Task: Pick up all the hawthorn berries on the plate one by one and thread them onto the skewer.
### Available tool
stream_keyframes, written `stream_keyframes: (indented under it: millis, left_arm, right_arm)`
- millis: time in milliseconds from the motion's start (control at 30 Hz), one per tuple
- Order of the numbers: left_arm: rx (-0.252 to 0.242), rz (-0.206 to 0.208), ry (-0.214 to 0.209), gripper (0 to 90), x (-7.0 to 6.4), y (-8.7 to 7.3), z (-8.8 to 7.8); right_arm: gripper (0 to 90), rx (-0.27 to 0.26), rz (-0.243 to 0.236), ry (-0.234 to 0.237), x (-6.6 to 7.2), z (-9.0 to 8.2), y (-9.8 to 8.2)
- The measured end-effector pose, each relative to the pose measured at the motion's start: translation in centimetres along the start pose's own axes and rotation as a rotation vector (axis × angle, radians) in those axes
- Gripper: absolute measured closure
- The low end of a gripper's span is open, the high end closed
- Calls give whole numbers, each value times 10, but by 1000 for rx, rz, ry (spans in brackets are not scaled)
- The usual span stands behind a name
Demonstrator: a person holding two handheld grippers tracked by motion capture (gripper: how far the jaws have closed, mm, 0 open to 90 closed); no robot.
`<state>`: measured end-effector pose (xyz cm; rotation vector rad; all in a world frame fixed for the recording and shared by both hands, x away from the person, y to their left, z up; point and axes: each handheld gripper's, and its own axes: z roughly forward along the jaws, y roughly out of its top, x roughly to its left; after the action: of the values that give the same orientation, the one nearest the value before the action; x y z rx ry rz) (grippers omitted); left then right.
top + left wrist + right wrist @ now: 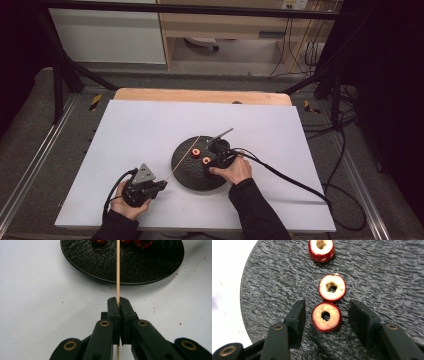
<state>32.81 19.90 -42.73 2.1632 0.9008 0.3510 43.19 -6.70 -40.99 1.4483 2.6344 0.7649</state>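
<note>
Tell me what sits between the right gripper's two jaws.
In the right gripper view, the nearest of three cored red fruit rings lies on the black plate between the right gripper's jaws, with a gap on each side.

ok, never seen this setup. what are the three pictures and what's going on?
No robot: a person holds a two-jaw tool in each hand. The high view looks down on the white table; the other two come from cameras riding on each tool. On the table sits a black plate with three cored red fruit slices. The left tool is shut on a thin wooden skewer that reaches over the plate. The right tool is open, its pads either side of the nearest slice, not touching it.
</note>
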Motion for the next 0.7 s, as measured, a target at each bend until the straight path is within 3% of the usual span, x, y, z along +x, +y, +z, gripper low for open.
stream_keyframes:
  millis: [300, 700]
  left_arm:
    - [1, 1, 0, 886, -1, 0, 0]
    - [-2, 4, 0, 886, -1, 0, 0]
  right_arm:
    - [571, 34, 48, 17, 0, 5, 0]
    - [592, 26, 61, 21, -1, 1, 1]
